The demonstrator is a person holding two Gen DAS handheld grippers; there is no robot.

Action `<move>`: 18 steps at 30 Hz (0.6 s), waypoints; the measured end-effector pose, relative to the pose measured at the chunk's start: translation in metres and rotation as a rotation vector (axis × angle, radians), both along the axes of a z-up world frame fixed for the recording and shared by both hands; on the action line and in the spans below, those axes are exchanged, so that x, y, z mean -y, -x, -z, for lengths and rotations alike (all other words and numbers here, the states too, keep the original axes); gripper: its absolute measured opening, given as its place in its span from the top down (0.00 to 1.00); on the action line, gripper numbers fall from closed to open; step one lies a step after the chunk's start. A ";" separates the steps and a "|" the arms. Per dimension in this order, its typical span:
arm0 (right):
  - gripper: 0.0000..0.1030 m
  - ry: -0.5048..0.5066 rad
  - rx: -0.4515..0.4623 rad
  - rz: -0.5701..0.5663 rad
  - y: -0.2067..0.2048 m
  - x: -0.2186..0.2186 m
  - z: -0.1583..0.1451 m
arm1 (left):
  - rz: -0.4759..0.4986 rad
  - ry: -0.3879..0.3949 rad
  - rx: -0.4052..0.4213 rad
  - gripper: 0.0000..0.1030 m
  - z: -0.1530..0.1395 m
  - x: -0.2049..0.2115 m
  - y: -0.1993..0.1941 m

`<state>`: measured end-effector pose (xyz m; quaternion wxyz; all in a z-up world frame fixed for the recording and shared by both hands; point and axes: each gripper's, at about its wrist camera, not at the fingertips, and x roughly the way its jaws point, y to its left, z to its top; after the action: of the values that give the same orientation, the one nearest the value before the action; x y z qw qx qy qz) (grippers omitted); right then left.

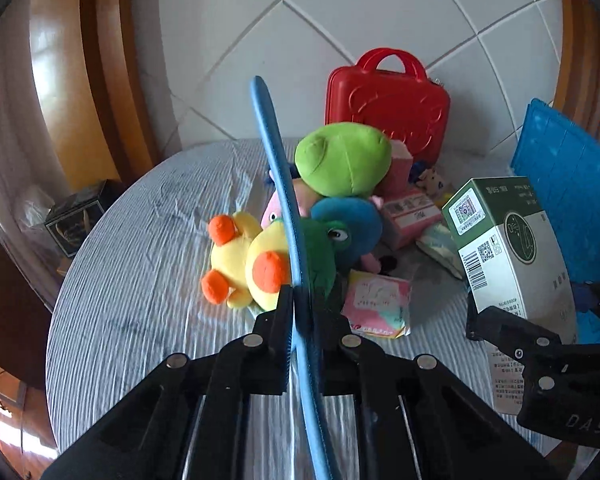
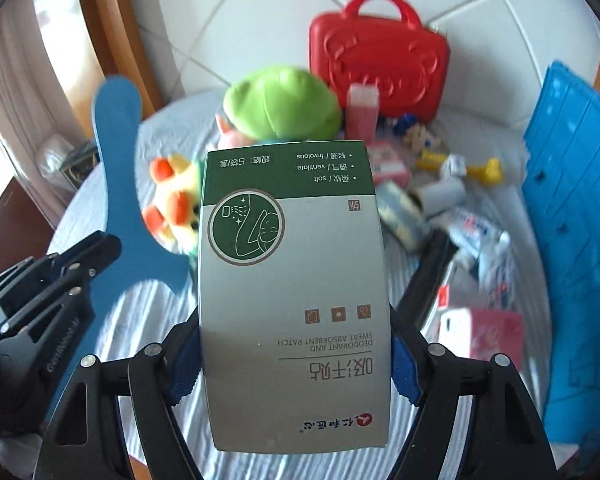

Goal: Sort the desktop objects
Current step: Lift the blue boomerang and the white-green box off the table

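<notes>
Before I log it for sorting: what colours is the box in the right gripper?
Green and white box, clearest in the right wrist view.

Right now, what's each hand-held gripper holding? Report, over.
Left hand-held gripper shut on flat blue boomerang. Right hand-held gripper clamped on green-white box. Plush pile ahead, untouched.

White tiled wall [image 1: 340,20], wooden door frame [image 1: 100,80], perhaps curtains [image 1: 4,152].

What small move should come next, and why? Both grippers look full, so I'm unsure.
Probably carry the green and white box, clamped in the right gripper, toward the blue crate at the right. The left gripper is shut on a flat blue boomerang-shaped toy, so neither can pick more.
</notes>
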<state>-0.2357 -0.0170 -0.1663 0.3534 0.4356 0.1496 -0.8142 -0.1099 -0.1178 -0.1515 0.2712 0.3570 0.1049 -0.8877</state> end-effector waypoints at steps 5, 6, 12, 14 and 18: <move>0.25 0.025 -0.070 0.031 0.002 0.001 -0.022 | 0.042 0.025 -0.061 0.92 -0.022 0.002 0.005; 0.25 0.031 -0.077 0.041 0.001 -0.001 -0.026 | 0.050 0.031 -0.069 0.92 -0.026 0.002 0.005; 0.25 0.056 -0.134 0.101 0.006 -0.012 -0.044 | 0.107 0.074 -0.130 0.92 -0.056 -0.011 0.013; 0.25 0.067 -0.159 0.130 0.012 -0.019 -0.054 | 0.132 0.083 -0.157 0.92 -0.067 -0.018 0.021; 0.25 0.089 -0.210 0.193 0.021 -0.041 -0.077 | 0.196 0.088 -0.216 0.92 -0.092 -0.045 0.041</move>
<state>-0.2571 0.0244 -0.0889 0.2750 0.3444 0.1069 -0.8912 -0.1514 -0.0729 -0.0590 0.1858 0.2555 0.0591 -0.9469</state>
